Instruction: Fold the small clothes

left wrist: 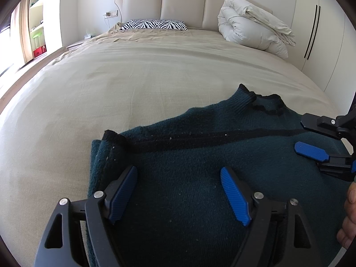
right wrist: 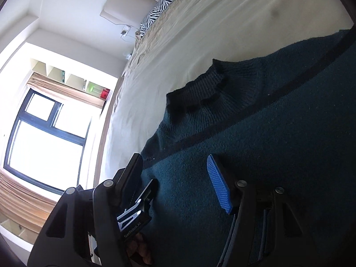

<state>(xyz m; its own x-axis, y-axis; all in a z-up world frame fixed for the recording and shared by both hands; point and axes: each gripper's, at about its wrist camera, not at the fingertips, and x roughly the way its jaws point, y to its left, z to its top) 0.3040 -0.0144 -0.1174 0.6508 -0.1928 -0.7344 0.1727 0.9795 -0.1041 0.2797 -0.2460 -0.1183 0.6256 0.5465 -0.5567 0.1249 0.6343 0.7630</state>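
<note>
Both tools apart above sweater (left wrist: 189, 173); duvet (left wrist: 251, 26) only in left view.

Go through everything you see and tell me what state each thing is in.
Sweater: partly folded, flat on the bed.
Left gripper: open, nothing held.
Right gripper: open, nothing held.
Duvet: rolled up by the headboard.
Bed sheet: spread out, slightly wrinkled.
</note>
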